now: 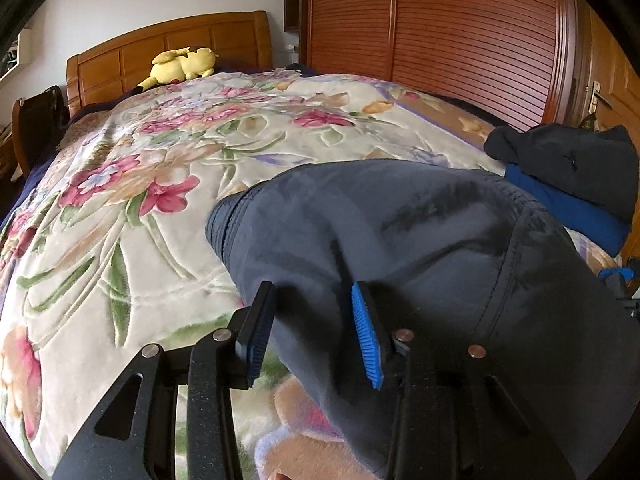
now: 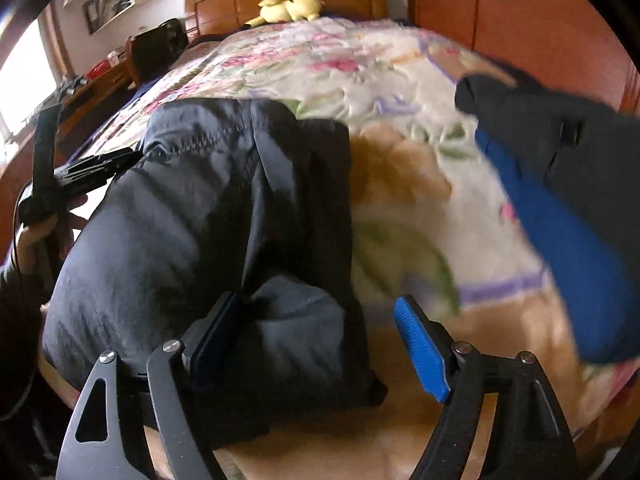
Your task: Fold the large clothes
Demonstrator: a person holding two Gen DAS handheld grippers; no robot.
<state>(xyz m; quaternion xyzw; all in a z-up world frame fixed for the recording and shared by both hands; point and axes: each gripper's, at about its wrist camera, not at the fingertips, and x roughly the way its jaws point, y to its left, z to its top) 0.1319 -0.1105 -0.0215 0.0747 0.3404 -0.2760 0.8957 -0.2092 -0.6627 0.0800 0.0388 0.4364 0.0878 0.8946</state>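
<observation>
A bedroom is shown: a bed under a floral blanket, backed by a wooden headboard and flanked by a louvred wardrobe.

The jacket — dark, padded, partly folded — lies on the blanket at the near edge of the bed, a ribbed cuff turned toward the headboard.

The left gripper is seen spread apart, its fingers set either side of a fold of the jacket; whether the pads touch the cloth cannot be told. The right gripper is likewise spread wide, with the jacket's near corner lying between its fingers and nothing pinched. The right view is blurred.

To the right of the jacket, apart from it, a dark garment is stacked on a blue one. A yellow plush toy rests by the headboard.
</observation>
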